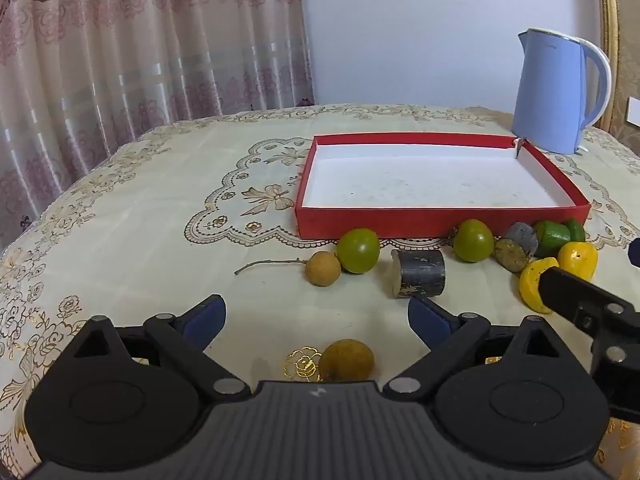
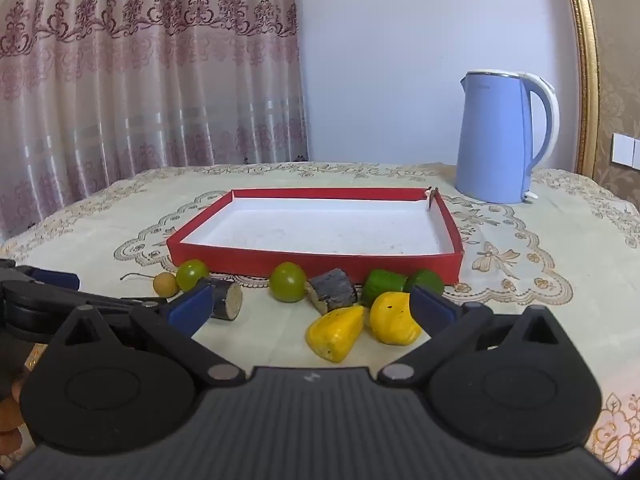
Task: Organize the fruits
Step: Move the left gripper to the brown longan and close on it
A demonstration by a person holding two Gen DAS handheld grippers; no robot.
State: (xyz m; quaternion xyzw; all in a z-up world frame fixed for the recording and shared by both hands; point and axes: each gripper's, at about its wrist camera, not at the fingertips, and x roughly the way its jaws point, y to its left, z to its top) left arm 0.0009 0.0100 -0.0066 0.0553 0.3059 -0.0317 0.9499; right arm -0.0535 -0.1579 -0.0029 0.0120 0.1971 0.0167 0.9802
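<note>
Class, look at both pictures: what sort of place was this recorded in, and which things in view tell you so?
Most likely a room in a home, perhaps a dining area. A patterned curtain hangs behind a table under an embroidered cloth, and a blue electric kettle stands by a red tray with fruit pieces before it.

Left tongs (image 1: 316, 314) wide open, right tongs (image 2: 310, 304) wide open, both tilted down

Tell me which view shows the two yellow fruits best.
The right wrist view: both yellow fruits lie whole and close, between its open jaws. In the left wrist view they sit at the right edge, one partly hidden by the right gripper.
</note>
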